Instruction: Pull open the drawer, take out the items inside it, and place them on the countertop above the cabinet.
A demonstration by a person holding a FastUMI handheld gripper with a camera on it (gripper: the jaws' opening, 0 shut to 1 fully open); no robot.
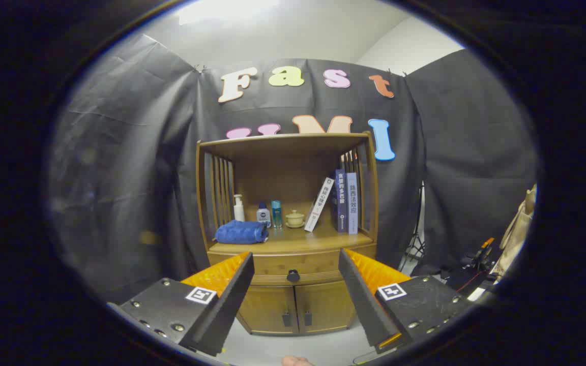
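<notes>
On the cabinet (pixel 285 239) ahead, left to right, along the table (pixel 293 245) above the drawer:
- towel (pixel 241 232), blue, folded, at the left front edge.
- pump bottle (pixel 238 208), white, behind the towel.
- 2 small bottles (pixel 269 214), side by side.
- lidded cup (pixel 295 219), pale, at the centre.
- 3 books (pixel 341 202): 1 leaning, 2 upright against the right slats.

Drawer (pixel 293 264): shut, wooden, same brown as the cabinet, spanning its width just under the table and above 2 lower doors (pixel 295 307). Contents hidden.

Knob (pixel 293 276): 1, dark, round, at the drawer's middle, seen in the gap between the fingers and well beyond them.

Hand-held gripper (pixel 295 284): fingers spread wide apart, holding nothing, aimed at the drawer front from a distance.

Step in hand, as judged: the approach to the knob. To do it well, keep the knob centred between the fingers, go in level, close both fingers on the knob, then pull straight back so the drawer does not bind. The table's front middle is free for what comes out.
</notes>
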